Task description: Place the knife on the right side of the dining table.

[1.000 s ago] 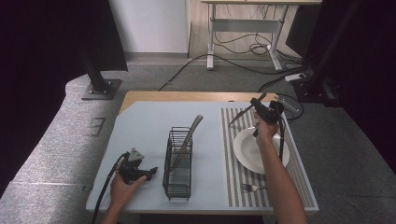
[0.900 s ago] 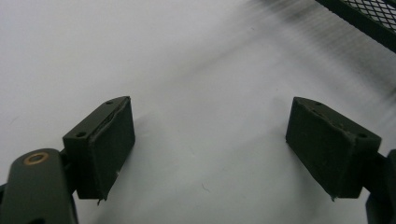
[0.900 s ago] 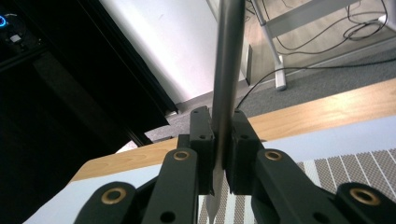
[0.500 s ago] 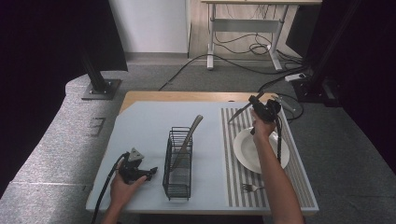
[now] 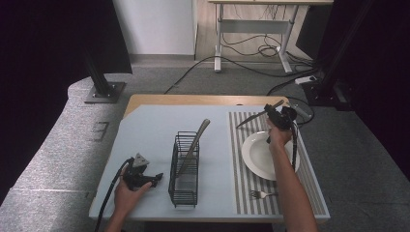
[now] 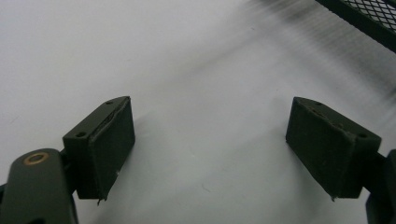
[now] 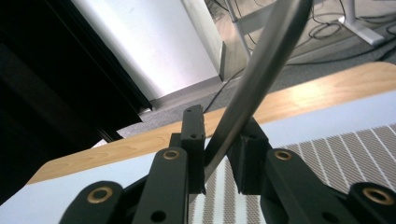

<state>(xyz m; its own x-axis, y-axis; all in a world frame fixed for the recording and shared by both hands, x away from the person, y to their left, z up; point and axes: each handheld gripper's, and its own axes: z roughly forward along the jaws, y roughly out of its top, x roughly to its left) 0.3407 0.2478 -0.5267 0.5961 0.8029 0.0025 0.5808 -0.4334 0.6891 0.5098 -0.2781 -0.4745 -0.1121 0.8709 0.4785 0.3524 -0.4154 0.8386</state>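
Up at two o'clock on the desk (image 5: 145,125), the right tool (image 5: 271,116) clamps a knife (image 5: 251,117) above the striped mat (image 5: 241,159), just beyond the plate (image 5: 256,157). The left tool (image 5: 153,178), jaws wide, rests at seven o'clock beside the wire rack (image 5: 185,169).

glossy white plate (image 5: 263,155); black wire rack (image 5: 185,169); smooth metal knife (image 7: 261,77); striped woven cloth mat (image 5: 246,183).

Pale blue worktop (image 5: 145,130) with a wooden far edge. On it, a black wire basket (image 5: 184,169) and a striped mat (image 5: 241,166). Left hand-held gripper (image 5: 155,178) resting there too.
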